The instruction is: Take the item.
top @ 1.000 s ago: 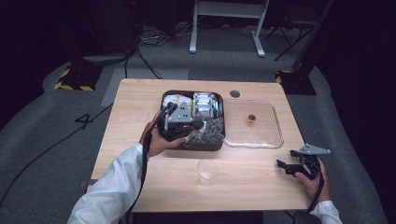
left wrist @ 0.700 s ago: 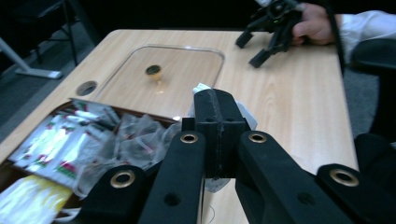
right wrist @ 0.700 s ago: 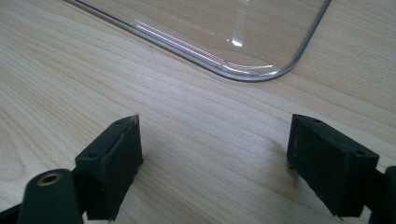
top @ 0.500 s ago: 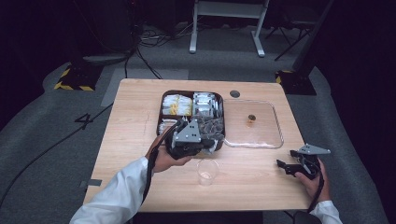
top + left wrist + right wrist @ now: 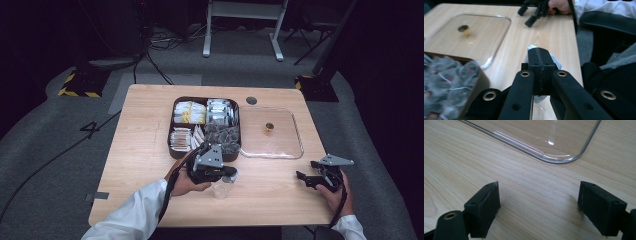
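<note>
Translucent white tea-bag sachet [image 5: 554, 61] is pinched flat between the left gripper's [image 5: 540, 63] closed fingers, its long axis hanging downward above a clear plastic cup [image 5: 221, 188]; the right gripper's [image 5: 537, 206] fingers are held wide.

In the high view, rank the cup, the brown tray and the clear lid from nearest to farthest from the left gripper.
1. Cup: right at the left gripper, on the table's near side.
2. Brown tray: just beyond the gripper, mid-table.
3. Clear lid: farthest, right of the tray.
</note>
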Available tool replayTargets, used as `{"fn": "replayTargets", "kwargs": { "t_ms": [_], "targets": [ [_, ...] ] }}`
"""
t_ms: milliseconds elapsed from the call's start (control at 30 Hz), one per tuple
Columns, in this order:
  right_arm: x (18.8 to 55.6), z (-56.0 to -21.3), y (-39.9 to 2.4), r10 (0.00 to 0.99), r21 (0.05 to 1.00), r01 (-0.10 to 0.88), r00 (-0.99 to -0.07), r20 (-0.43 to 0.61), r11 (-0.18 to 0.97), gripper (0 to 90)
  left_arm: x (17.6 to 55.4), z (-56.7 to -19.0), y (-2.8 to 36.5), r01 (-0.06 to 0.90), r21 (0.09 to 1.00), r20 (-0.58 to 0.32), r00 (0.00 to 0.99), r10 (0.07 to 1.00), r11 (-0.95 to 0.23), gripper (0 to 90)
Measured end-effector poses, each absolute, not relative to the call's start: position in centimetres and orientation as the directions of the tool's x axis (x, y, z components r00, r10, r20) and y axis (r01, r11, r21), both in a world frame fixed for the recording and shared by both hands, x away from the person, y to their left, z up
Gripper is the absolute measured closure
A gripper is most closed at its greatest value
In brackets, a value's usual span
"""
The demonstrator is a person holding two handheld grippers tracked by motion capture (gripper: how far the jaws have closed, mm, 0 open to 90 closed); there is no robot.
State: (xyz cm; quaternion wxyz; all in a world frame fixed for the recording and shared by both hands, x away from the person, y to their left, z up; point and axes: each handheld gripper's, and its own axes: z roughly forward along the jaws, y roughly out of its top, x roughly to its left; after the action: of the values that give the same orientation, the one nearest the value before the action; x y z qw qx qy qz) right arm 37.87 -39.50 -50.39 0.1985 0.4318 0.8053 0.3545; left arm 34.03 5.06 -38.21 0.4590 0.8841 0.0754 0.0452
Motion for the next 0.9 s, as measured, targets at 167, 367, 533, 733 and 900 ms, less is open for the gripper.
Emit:
{"fn": "replayTargets", "kwargs": {
  "t_ms": [167, 367, 533, 733, 900],
  "targets": [
    [37.9, -50.4, -39.5, 0.836, 0.743, 0.554, -0.548, -0.014, 0.376, 18.2, 33.7, -39.3, 5.1, 0.099, 0.805, 0.005, 0.985, 0.172, -0.586, 90.0],
    [37.9, -50.4, -39.5, 0.836, 0.743, 0.554, -0.548, -0.014, 0.376, 18.2, 33.9, -40.5, 5.4, 0.128, 0.793, -0.019, 0.982, 0.187, -0.596, 90.0],
    [37.9, -50.4, -39.5, 0.836, 0.743, 0.554, -0.548, -0.015, 0.376, 18.2, 34.1, -41.3, 5.4, 0.142, 0.779, -0.018, 0.979, 0.205, -0.61, 84.0],
    [37.8, -50.4, -39.5, 0.836, 0.743, 0.554, -0.548, -0.015, 0.376, 18.2, 34.2, -41.5, 5.6, 0.145, 0.781, -0.018, 0.978, 0.21, -0.608, 82.1],
    [37.8, -50.4, -39.5, 0.836, 0.743, 0.553, -0.548, -0.016, 0.377, 18.2, 34.2, -41.5, 5.7, 0.143, 0.782, -0.015, 0.977, 0.212, -0.606, 81.4]
  ]
}}
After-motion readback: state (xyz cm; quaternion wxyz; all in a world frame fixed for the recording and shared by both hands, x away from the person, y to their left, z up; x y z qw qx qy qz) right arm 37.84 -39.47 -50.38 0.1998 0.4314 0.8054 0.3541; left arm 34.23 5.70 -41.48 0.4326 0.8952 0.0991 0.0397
